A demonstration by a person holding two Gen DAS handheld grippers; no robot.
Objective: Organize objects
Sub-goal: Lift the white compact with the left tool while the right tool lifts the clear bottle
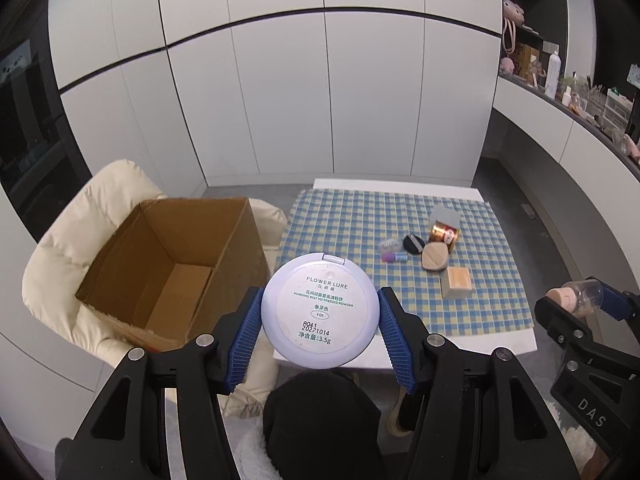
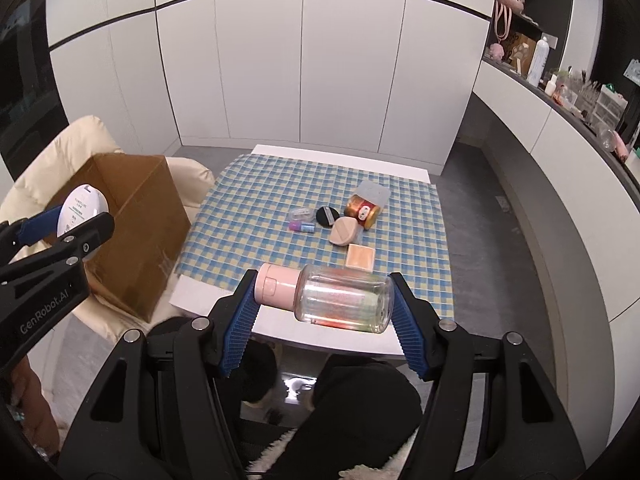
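The cardboard box sits open-topped on a cream cushioned seat left of the table, probably as the bin for the sorted items. Just to its right, the left gripper clamps a round powder compact by its rim, label toward the camera. The right gripper grasps a clear bottle lengthwise, pink cap to one pad, base to the other. Only the left wrist view shows the box's bare interior; only the right shows the bottle's whole body. Small cosmetics remain on the checked cloth.
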